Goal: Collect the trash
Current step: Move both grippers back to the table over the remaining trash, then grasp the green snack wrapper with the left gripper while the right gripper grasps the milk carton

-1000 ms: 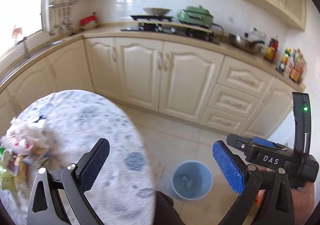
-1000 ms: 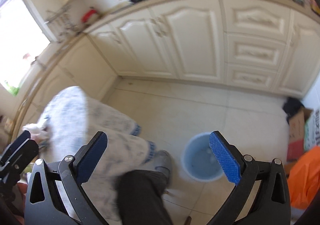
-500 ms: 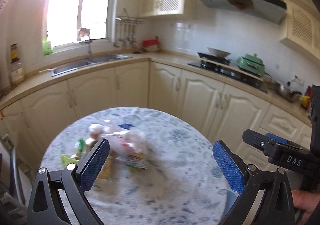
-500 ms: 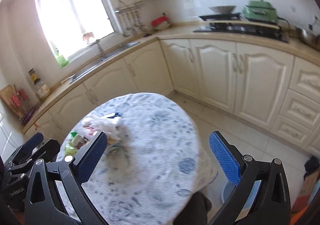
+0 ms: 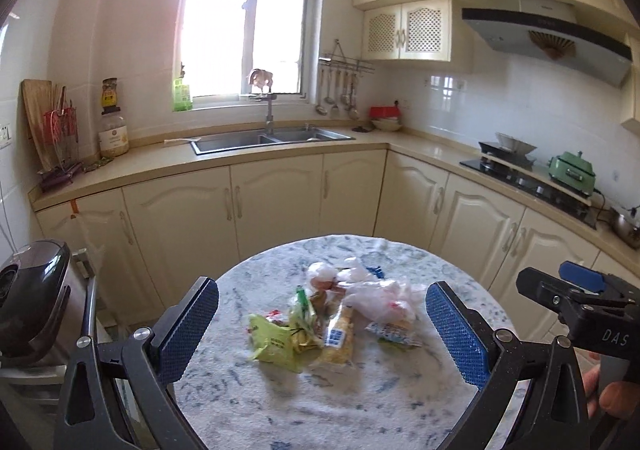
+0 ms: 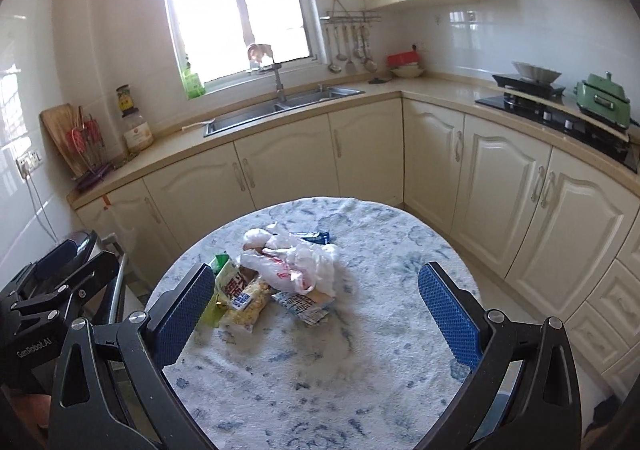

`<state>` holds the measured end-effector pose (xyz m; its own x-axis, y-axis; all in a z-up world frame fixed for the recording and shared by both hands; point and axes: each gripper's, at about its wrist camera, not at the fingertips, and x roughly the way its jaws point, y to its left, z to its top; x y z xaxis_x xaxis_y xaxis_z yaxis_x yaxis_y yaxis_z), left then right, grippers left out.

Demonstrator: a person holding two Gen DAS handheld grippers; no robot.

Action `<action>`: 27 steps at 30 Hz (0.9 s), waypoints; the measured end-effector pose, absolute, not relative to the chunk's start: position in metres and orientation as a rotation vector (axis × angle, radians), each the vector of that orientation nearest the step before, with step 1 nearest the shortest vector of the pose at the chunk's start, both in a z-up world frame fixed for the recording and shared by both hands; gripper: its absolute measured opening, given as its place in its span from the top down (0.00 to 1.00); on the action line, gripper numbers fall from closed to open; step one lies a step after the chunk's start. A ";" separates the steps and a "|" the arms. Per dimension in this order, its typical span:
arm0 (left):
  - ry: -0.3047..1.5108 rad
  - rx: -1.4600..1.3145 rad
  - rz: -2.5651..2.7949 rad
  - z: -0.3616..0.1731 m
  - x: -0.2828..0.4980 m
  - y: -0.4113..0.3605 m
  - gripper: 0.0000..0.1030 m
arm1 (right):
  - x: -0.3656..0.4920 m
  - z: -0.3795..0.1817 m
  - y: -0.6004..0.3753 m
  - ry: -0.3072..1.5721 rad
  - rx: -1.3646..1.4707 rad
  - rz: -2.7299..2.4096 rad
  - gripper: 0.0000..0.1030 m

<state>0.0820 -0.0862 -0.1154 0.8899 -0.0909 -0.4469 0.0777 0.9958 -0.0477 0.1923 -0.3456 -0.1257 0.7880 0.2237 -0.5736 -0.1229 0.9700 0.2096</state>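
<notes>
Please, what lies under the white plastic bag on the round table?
The white plastic bag rests on top of the heap. From under its near edge a blue-and-white wrapper sticks out, and a yellow snack packet lies beside it. Whatever lies beneath the bag's middle is covered.

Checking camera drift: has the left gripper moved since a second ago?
Yes. The left gripper swung up and leftward from the floor bin: the green pot slid right, and the trash pile sits centred.

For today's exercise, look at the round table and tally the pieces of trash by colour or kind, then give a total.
White plastic bag: 1
Green wrappers: 2
Yellow snack packet: 1
Blue-and-white packet: 1
Small blue wrapper: 1
Total: 6 clearly visible; more may be hidden under the bag.
</notes>
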 end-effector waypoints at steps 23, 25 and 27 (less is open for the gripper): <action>0.793 -0.048 0.006 -0.204 0.140 -0.071 0.01 | 0.291 -0.258 -0.288 0.981 0.090 0.223 0.00; 0.808 -0.048 0.004 -0.206 0.153 -0.066 0.01 | 0.298 -0.268 -0.287 0.998 0.092 0.218 0.00; 0.820 -0.050 0.003 -0.211 0.170 -0.054 0.01 | 0.306 -0.278 -0.286 1.012 0.096 0.218 0.00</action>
<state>0.1701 -0.0543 -0.2105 0.6823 -0.0170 -0.7308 -0.0215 0.9988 -0.0433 0.3063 -0.2862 -0.2782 0.5105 0.2250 -0.8299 -0.1367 0.9741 0.1800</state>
